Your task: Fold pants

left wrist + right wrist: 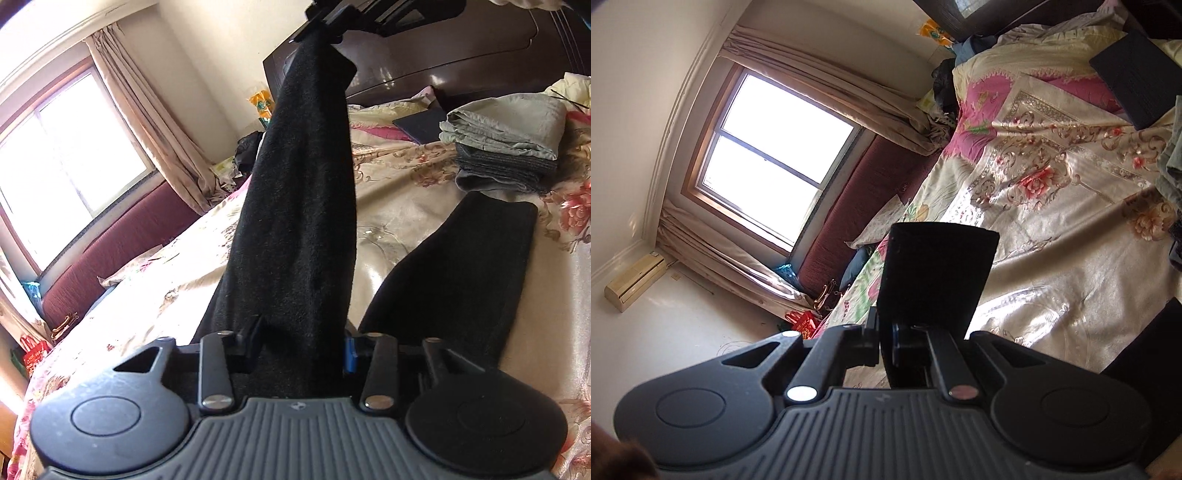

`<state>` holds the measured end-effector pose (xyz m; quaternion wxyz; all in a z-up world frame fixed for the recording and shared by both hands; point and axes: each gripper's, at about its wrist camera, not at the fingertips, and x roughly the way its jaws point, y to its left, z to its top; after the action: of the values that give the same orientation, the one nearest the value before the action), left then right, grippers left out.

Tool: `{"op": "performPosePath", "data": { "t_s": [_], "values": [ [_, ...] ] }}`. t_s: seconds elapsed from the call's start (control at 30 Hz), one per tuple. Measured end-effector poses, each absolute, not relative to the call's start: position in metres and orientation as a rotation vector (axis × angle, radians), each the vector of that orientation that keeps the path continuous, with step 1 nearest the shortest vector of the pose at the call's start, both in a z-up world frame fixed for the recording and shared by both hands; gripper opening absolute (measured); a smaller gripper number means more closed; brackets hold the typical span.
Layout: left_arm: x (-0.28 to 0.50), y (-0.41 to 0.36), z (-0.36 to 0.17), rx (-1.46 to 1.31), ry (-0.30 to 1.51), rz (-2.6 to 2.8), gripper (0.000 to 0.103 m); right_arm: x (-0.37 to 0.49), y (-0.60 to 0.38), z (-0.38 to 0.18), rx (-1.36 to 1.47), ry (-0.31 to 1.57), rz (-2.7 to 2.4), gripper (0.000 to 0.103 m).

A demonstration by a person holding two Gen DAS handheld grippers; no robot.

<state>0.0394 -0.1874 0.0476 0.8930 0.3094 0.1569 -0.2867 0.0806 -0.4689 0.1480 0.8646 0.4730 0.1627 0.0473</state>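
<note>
Left gripper (303, 341), bottom centre of left view: jaws part-closed on a bunched fold of the black pants (295, 206), cloth pressed between the fingers. Right gripper (886, 343), bottom centre of right view: jaws pressed nearly together, pinching a thin edge of the pants, a flap standing up mid-frame. Also seen top centre of left view, hanging one pant leg from above.

Pants stretched in the air between both grippers, leg running from bottom centre to top of left view; other leg lying flat on the floral bedspread (406, 206), right of centre. Stack of folded clothes (506, 144) upper right, near that leg's end.

Likely step: lifting and straightening before laying down. Best done with even tension, both pinches kept firm, held leg lowered squarely over the flat one, clear of the stack. Risk: thick bunch slipping from the left grip.
</note>
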Motion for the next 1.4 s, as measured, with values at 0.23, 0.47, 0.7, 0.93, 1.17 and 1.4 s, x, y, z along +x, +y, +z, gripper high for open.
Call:
{"op": "performPosePath", "data": {
  "t_s": [0.23, 0.47, 0.7, 0.93, 1.17, 1.4],
  "values": [
    [0.029, -0.161, 0.049, 0.673, 0.384, -0.631, 0.031, 0.03, -0.47, 0.115, 0.894, 0.392, 0.006, 0.007],
    [0.008, -0.179, -0.025, 0.894, 0.503, -0.688, 0.031, -0.006, -0.496, -0.036, 1.052, 0.636, -0.252, 0.013],
    [0.013, -0.185, -0.024, 0.876, 0.515, -0.691, 0.031, -0.008, -0.503, -0.039, 1.067, 0.532, -0.254, 0.019],
    [0.011, -0.183, -0.018, 0.878, 0.508, -0.709, 0.031, 0.003, -0.509, -0.042, 1.109, 0.514, -0.244, 0.008],
    [0.011, -0.176, 0.024, 0.796, 0.43, -0.7, 0.031, 0.007, -0.509, 0.043, 1.026, 0.299, -0.068, 0.007],
    [-0.011, -0.186, -0.02, 0.897, 0.519, -0.807, 0.031, -0.012, -0.516, -0.026, 1.006, 0.555, -0.285, 0.008]
  ]
}}
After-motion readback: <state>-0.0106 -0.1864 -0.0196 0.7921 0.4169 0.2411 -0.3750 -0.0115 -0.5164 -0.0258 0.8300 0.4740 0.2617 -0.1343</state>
